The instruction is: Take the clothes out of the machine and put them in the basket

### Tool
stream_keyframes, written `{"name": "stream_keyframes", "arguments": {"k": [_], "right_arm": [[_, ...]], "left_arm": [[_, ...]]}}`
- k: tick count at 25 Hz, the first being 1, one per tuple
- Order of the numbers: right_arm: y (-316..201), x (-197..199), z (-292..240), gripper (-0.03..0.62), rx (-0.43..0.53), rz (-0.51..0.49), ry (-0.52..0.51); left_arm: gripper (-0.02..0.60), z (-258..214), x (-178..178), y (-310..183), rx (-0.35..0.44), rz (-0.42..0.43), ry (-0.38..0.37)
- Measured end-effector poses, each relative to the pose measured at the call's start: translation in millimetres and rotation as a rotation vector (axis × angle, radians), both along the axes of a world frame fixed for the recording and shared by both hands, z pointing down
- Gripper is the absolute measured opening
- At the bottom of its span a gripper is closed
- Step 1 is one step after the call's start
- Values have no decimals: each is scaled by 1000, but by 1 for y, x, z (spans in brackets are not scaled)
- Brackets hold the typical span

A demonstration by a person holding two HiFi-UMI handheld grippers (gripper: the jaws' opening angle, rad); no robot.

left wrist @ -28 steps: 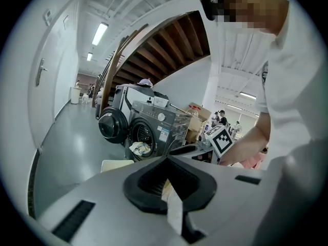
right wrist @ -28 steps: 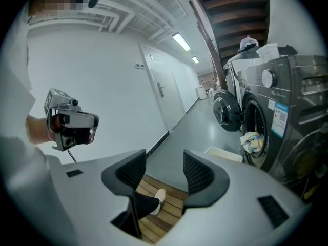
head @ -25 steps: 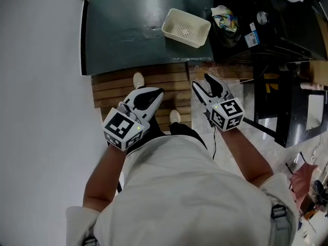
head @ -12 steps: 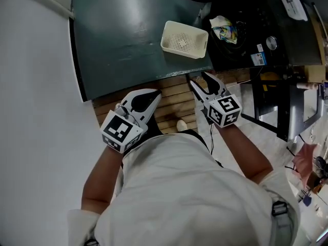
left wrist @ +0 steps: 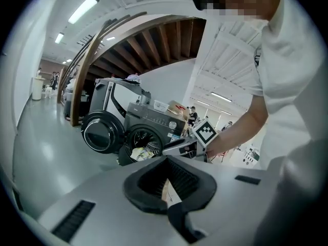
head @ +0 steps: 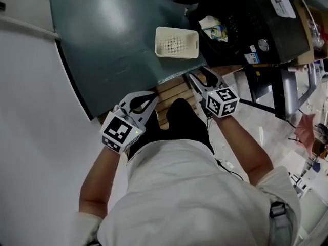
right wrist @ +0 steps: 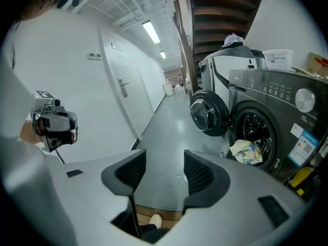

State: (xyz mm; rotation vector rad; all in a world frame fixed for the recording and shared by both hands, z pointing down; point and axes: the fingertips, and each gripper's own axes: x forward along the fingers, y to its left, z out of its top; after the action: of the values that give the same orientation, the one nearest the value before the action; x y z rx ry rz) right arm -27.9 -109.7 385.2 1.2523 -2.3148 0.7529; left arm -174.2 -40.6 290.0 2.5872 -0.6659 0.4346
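A cream perforated basket (head: 177, 41) stands on the dark green floor beside the dark washing machine (head: 241, 19). Colourful clothes (head: 214, 27) hang out of its open drum, also seen as clothes (right wrist: 247, 151) in the right gripper view and clothes (left wrist: 139, 152) in the left gripper view. My left gripper (head: 152, 96) is held low in front of me, short of the basket, shut with nothing in it. My right gripper (head: 198, 78) is open and empty, just below the machine's front. Both grippers point toward the machine (right wrist: 256, 132).
I stand on a wooden slat platform (head: 171, 94) at the edge of the green floor (head: 118, 40). The round machine door (right wrist: 207, 113) hangs open to the left of the drum. A white wall (head: 31, 111) runs along the left. A black metal frame (head: 277, 86) stands at the right.
The person has walked forward, so the basket and the machine lie closer to both grippers. Both grippers moved ahead together. Their jaws look the same as before.
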Motion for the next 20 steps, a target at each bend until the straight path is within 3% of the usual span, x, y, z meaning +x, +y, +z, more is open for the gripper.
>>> {"name": "stream_keyframes", "arguments": {"k": [5,9,20], "right_arm": [[-46,39,19,242,0,144,25],[-88,84,60,301,-29,255,57],[-207,186,194,357,-118,323,266]], "left_arm": [[-5,8,27,-29,-22,88,25],[-5,20,56,-51,-51,177,29],[-5,80,110,-135,-124,304,31]]}}
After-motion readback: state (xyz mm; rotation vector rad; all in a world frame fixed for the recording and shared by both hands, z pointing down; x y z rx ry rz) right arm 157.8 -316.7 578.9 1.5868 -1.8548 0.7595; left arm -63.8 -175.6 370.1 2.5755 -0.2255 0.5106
